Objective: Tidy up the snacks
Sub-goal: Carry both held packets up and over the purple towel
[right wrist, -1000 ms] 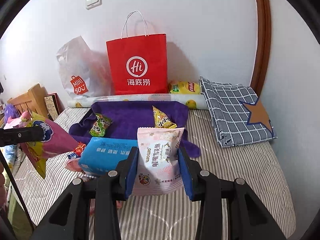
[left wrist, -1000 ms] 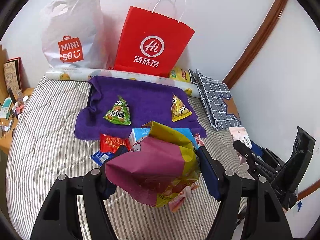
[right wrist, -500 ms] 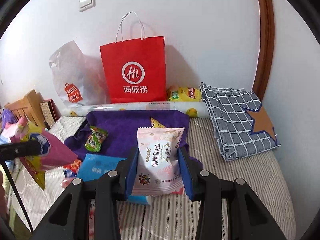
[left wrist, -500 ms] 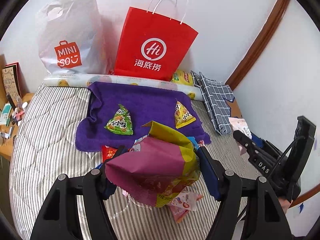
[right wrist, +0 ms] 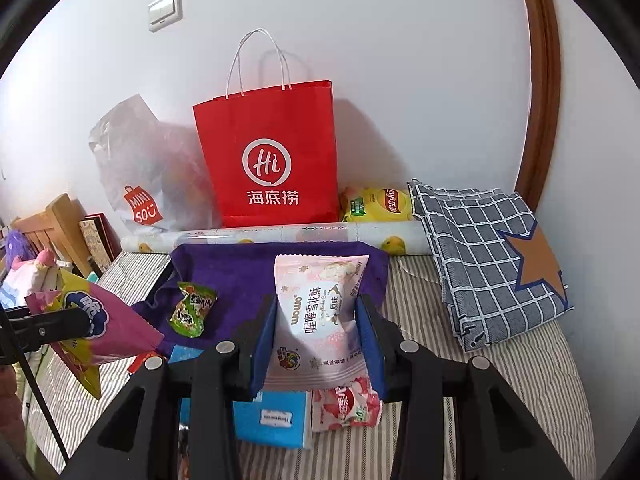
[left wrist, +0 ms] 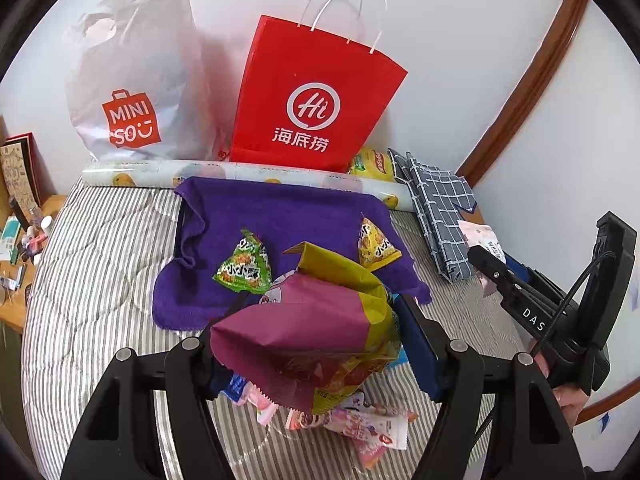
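Note:
My left gripper (left wrist: 308, 344) is shut on a magenta and yellow snack bag (left wrist: 304, 332), held above the striped bed; the bag also shows in the right wrist view (right wrist: 100, 328). My right gripper (right wrist: 316, 340) is shut on a pink and white snack packet (right wrist: 320, 320). A purple towel (left wrist: 280, 216) lies ahead with a green triangular snack (left wrist: 244, 268) and a yellow triangular snack (left wrist: 374, 246) on it. A blue box (right wrist: 272, 420) and small pink packets (right wrist: 344, 404) lie below the grippers.
A red paper bag (left wrist: 312, 100) and a white MINISO bag (left wrist: 132, 80) stand against the wall behind a rolled sheet (left wrist: 240, 172). A yellow chip bag (right wrist: 376, 204) and a folded checked cloth (right wrist: 488, 252) lie at the right. A wooden side table (left wrist: 20, 240) holds clutter at the left.
Both grippers have risen and drawn back a little with their packets still held. The blue box and loose packets now sit lower in both views.

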Motion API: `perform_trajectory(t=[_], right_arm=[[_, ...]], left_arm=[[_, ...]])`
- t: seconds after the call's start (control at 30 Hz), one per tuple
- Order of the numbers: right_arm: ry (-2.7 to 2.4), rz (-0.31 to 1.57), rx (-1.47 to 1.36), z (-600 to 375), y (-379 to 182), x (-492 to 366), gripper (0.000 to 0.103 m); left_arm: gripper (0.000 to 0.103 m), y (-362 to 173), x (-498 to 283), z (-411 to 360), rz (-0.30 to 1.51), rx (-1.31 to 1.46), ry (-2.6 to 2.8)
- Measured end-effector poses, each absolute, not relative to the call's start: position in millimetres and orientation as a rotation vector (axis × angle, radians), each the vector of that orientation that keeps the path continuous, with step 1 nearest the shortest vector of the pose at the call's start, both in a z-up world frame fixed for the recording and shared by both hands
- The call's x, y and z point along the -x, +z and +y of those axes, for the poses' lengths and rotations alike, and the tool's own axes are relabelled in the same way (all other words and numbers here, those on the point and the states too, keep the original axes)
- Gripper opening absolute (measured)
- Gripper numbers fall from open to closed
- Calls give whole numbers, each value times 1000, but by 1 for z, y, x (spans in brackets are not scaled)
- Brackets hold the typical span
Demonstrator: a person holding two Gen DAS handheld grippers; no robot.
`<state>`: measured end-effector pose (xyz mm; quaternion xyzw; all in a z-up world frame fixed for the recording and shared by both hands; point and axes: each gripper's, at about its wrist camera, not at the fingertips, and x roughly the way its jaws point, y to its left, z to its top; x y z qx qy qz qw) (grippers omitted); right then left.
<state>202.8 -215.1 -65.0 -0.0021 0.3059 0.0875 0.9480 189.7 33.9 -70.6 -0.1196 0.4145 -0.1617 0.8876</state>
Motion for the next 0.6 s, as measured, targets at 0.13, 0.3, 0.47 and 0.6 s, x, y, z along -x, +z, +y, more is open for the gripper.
perform_trajectory(t=[0.13, 0.3, 0.47, 0.6], right_arm=[[180, 624, 6, -213, -66, -213, 38], [180, 625, 8, -213, -68, -225, 38], [170, 633, -2, -215, -71, -240, 38], [165, 642, -3, -216, -76, -251, 38]], left_arm=[[70, -73, -202, 35, 868, 250, -337], [70, -76, -215, 36, 874, 243, -334], [70, -77, -229, 41, 874, 244, -329], [70, -79, -241, 43, 876, 245, -328]])
